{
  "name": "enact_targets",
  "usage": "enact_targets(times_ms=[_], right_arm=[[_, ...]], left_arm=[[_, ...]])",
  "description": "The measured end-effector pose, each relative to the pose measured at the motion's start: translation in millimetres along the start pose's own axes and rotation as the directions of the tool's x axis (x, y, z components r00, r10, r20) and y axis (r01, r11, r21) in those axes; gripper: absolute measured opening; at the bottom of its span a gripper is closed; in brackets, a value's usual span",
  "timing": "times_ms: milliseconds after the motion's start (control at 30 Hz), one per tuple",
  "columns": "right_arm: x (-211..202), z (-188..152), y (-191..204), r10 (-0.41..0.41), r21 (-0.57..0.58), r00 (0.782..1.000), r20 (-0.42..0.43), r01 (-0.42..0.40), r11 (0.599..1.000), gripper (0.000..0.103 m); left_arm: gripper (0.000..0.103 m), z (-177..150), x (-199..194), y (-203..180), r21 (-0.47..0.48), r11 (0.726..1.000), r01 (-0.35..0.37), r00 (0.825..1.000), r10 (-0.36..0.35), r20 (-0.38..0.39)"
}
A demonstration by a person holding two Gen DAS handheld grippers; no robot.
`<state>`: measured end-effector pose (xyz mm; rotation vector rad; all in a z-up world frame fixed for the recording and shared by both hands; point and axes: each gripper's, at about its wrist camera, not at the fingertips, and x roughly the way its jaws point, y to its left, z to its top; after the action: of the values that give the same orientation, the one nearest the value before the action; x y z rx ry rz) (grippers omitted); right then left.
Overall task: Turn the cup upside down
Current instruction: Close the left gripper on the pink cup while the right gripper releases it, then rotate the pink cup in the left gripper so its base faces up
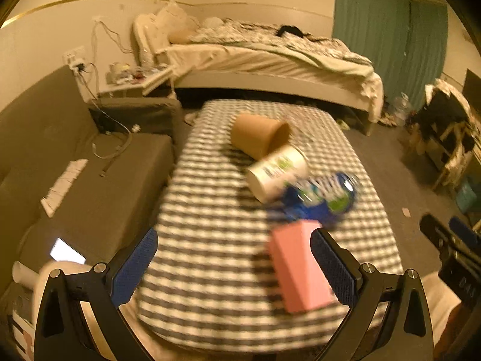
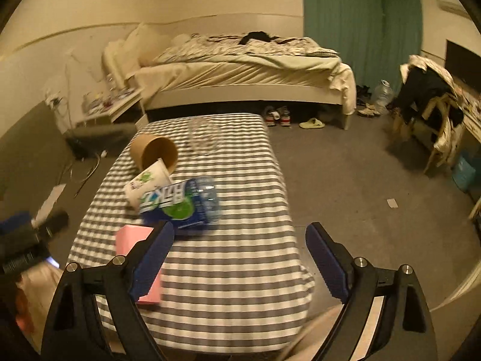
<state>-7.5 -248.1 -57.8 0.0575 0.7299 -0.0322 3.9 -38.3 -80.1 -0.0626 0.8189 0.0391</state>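
Task judged barely started. Brown cup point(image 2: 154, 153) seen lying on side at far part of striped table point(image 2: 240, 255), touching white cup point(image 2: 147, 185), not yet flipped. Left gripper point(image 1: 233, 264) and right gripper point(image 2: 239, 261) both held wide open, nothing gripped, well short of cup.
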Motion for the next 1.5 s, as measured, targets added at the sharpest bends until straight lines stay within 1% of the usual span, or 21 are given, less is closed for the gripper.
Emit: enact_targets(times_ms=[133, 233, 333, 500, 600, 667, 733, 767, 800, 833, 867, 900, 1067, 1167, 1233, 1400, 1500], right_arm=[[4, -10, -17, -0.015, 0.029, 1.000, -0.002, 0.015, 0.999, 0.090], [9, -16, -31, -0.008, 0.073, 1.000, -0.014, 0.009, 0.997, 0.090], [13, -19, -42, -0.003, 0.109, 1.000, -0.026, 0.006, 0.994, 0.090], [20, -23, -61, 0.009, 0.176, 0.999, -0.046, -0.001, 0.984, 0.090], [25, -24, -69, 0.015, 0.208, 0.998, -0.058, -0.003, 0.978, 0.090], [27, -24, -73, 0.019, 0.224, 0.998, -0.064, -0.004, 0.975, 0.090], [29, -24, -75, 0.025, 0.236, 0.997, -0.067, -0.008, 0.972, 0.090], [30, -24, -75, 0.026, 0.238, 0.997, -0.068, -0.009, 0.971, 0.090], [31, -23, -74, 0.029, 0.240, 0.997, -0.070, -0.011, 0.971, 0.090], [32, -23, -74, 0.030, 0.240, 0.997, -0.071, -0.012, 0.971, 0.090], [32, -23, -74, 0.031, 0.239, 0.997, -0.071, -0.013, 0.971, 0.090], [32, -23, -73, 0.033, 0.237, 0.997, -0.073, -0.015, 0.971, 0.090], [33, -22, -70, 0.036, 0.233, 0.997, -0.071, -0.019, 0.972, 0.090], [33, -22, -67, 0.037, 0.231, 0.997, -0.071, -0.020, 0.973, 0.090], [33, -22, -66, 0.038, 0.230, 0.997, -0.070, -0.021, 0.973, 0.090], [32, -22, -66, 0.040, 0.230, 0.997, -0.070, -0.023, 0.973, 0.090], [32, -23, -66, 0.041, 0.230, 0.997, -0.069, -0.024, 0.973, 0.090]], left_arm=[[0.103, -22, 11, -27, 0.017, 0.999, 0.052, 0.997, -0.051, -0.065], [0.103, -37, 26, -44, 0.049, 0.997, 0.062, 0.990, -0.055, -0.131], [0.103, -46, 41, -52, 0.040, 0.996, 0.077, 0.979, -0.068, -0.190], [0.102, -52, 57, -56, 0.025, 0.996, 0.081, 0.971, -0.074, -0.227], [0.096, -56, 65, -57, 0.016, 0.995, 0.097, 0.961, -0.090, -0.260], [0.094, -58, 70, -57, 0.014, 0.995, 0.103, 0.956, -0.095, -0.278], [0.078, -61, 72, -58, 0.012, 0.994, 0.110, 0.953, -0.102, -0.285], [0.077, -60, 73, -59, 0.014, 0.993, 0.114, 0.952, -0.106, -0.286], [0.074, -60, 72, -59, 0.018, 0.993, 0.119, 0.953, -0.110, -0.284], [0.066, -59, 70, -60, 0.022, 0.991, 0.131, 0.952, -0.120, -0.280], [0.061, -58, 69, -61, 0.029, 0.990, 0.140, 0.952, -0.126, -0.280], [0.060, -58, 67, -63, 0.045, 0.989, 0.142, 0.951, -0.124, -0.282], [0.059, -53, 49, -61, 0.095, 0.985, 0.142, 0.960, -0.113, -0.256], [0.058, -43, 33, -58, 0.152, 0.980, 0.126, 0.973, -0.092, -0.213], [0.057, -37, 22, -56, 0.173, 0.977, 0.121, 0.979, -0.089, -0.182], [0.056, -23, 24, -45, 0.157, 0.981, 0.113, 0.981, -0.084, -0.177], [0.056, -20, 26, -46, 0.146, 0.983, 0.113, 0.979, -0.086, -0.183]])
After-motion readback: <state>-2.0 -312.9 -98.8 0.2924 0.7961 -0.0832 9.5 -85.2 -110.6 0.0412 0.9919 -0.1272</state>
